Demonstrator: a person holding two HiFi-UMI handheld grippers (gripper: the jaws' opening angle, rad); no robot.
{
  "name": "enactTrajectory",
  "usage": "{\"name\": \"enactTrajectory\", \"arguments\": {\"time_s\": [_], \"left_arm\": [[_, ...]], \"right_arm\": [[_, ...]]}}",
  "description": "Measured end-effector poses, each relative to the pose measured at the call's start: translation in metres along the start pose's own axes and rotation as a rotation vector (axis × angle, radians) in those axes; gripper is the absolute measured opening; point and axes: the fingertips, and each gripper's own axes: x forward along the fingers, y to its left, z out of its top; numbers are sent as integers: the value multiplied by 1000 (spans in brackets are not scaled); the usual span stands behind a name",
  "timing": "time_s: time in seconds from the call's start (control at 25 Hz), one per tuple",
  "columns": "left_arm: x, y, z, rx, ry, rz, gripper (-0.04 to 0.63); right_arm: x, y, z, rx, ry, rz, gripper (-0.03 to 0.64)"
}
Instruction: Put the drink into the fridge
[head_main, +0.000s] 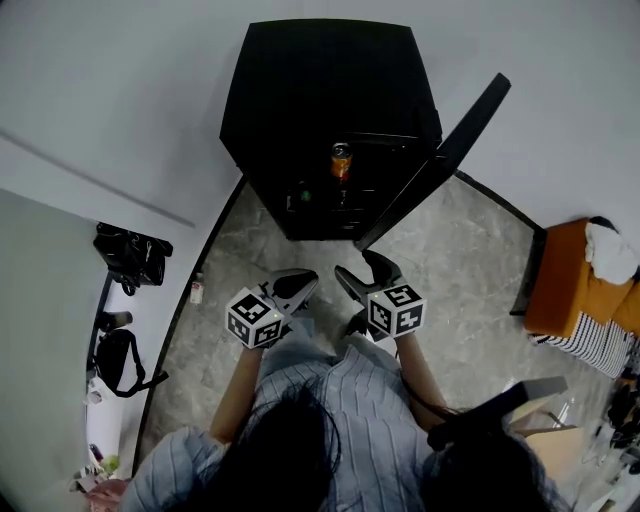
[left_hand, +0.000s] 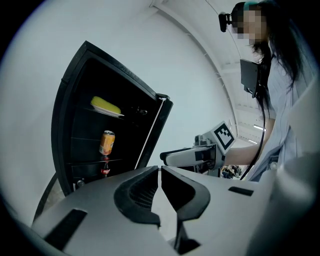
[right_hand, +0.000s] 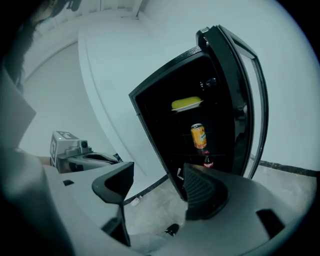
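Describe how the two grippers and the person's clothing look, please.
Both the left gripper and the right gripper have light grey bodies and two black curved jaws with ribbed inner faces. Each carries a white cube printed with black square markers. The person wears a pale blue, finely striped shirt.

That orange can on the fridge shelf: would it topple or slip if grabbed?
The orange can stands upright, tall for its base, so a sideways nudge would probably tip it, and once down it would likely roll. Its smooth round wall might slip in a loose grip.
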Motion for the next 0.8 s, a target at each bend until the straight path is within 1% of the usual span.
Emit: {"name": "enactTrajectory", "arguments": {"time_s": [0.12, 0.2, 0.32, 0.36, 0.56, 0.8], "left_arm": [[3, -10, -3, -3, -3, 20, 11], [5, -19, -5, -11, -7, 31, 11], [8, -35, -10, -20, -11, 44, 11], [9, -41, -12, -21, -12, 49, 11], [17, -68, -19, -25, -23, 80, 11], [26, -96, -28, -43, -52, 136, 11]], "right_arm": [[-9, 4, -4, -26, 14, 34, 322], [-16, 4, -6, -28, 10, 49, 300], [-29, 2, -4, -24, -14, 63, 177], [-34, 2, -3, -25, -20, 73, 164], [-56, 0, 0, -57, -21, 121, 138], [-80, 2, -8, -67, -13, 193, 135]]}}
